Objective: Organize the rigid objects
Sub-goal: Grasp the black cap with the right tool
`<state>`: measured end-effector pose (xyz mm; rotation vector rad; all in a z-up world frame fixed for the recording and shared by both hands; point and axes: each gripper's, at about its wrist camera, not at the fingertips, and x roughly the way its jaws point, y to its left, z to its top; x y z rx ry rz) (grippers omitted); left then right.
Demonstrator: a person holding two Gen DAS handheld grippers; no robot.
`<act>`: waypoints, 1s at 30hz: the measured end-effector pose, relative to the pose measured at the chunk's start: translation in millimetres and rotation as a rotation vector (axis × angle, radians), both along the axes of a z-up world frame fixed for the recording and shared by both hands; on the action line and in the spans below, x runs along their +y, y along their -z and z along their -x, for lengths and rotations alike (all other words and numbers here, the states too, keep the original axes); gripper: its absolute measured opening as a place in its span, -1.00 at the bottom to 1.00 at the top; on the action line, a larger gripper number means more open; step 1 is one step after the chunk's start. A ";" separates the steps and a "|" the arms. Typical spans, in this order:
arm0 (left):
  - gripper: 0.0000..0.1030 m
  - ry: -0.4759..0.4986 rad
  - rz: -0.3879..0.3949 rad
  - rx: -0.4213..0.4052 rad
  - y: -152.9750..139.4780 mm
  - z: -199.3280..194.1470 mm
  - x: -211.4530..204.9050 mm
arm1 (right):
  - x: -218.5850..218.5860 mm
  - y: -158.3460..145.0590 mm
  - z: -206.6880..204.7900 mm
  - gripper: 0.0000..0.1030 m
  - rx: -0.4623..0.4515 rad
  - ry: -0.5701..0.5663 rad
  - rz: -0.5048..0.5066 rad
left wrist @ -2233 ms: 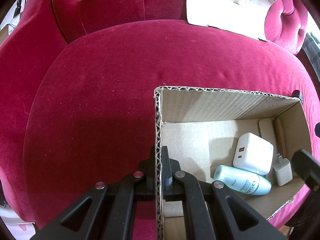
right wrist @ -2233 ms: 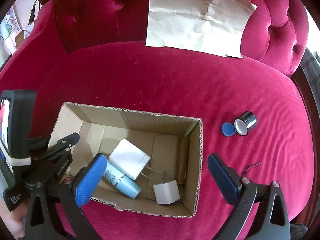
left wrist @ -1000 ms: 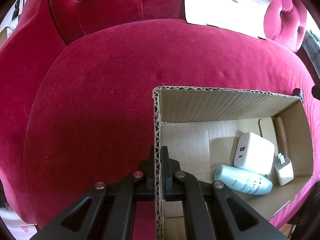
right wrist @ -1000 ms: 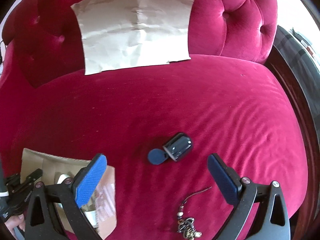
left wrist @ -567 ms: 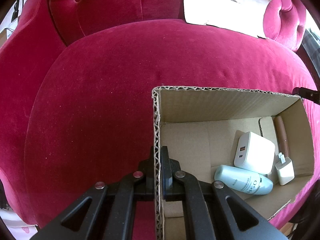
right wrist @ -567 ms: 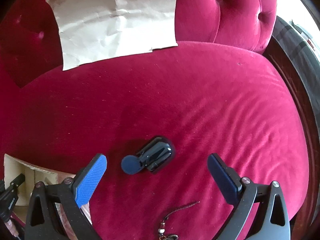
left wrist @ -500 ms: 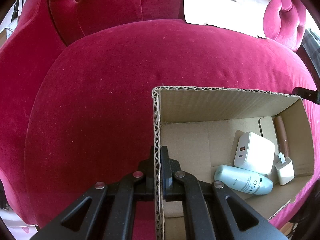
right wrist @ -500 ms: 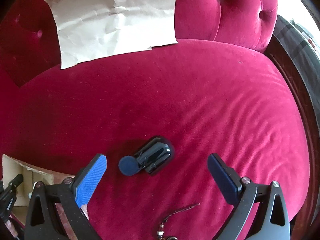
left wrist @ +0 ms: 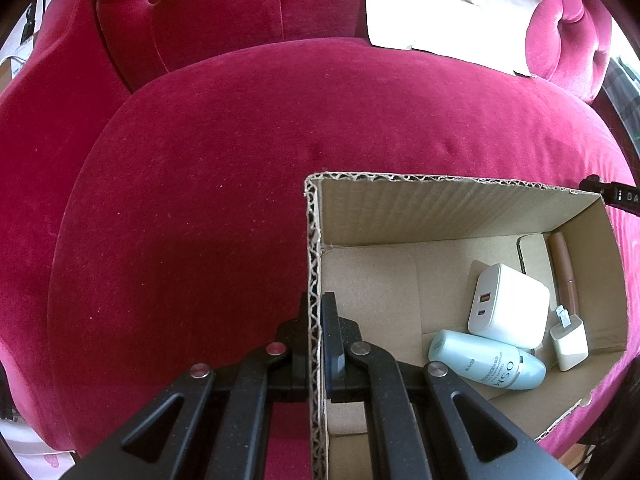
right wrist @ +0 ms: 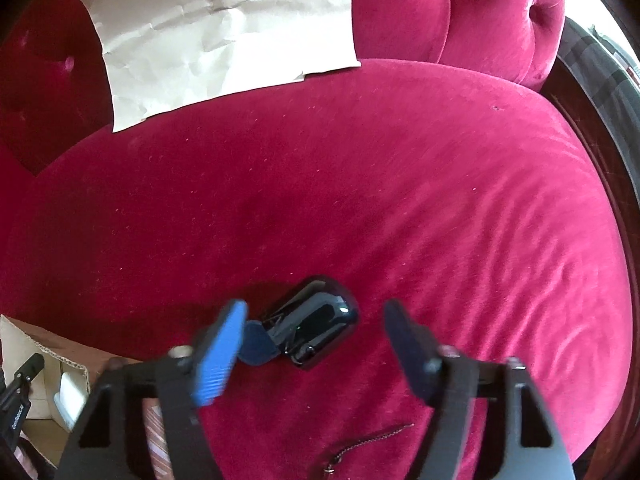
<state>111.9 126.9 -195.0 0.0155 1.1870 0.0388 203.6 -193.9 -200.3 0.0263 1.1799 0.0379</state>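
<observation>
A crimson velvet sofa [left wrist: 224, 184] with a button-tufted backrest [right wrist: 460, 12] fills both views, a creased sheet of pale paper [right wrist: 224, 32] leans against that backrest with its lower edge on the seat cushion, and dark wooden trim [right wrist: 600, 160] borders the sofa's right side.
</observation>
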 end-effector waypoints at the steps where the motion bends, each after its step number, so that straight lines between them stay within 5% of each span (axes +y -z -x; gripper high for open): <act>1: -0.95 0.000 0.000 0.000 -0.1 -0.1 -0.2 | 1.0 1.2 -0.5 0.04 0.003 -0.003 0.002; 30: -0.95 -0.003 0.006 -0.008 -1.5 0.5 0.6 | 11.0 -45.8 36.9 0.04 -0.054 -0.007 0.030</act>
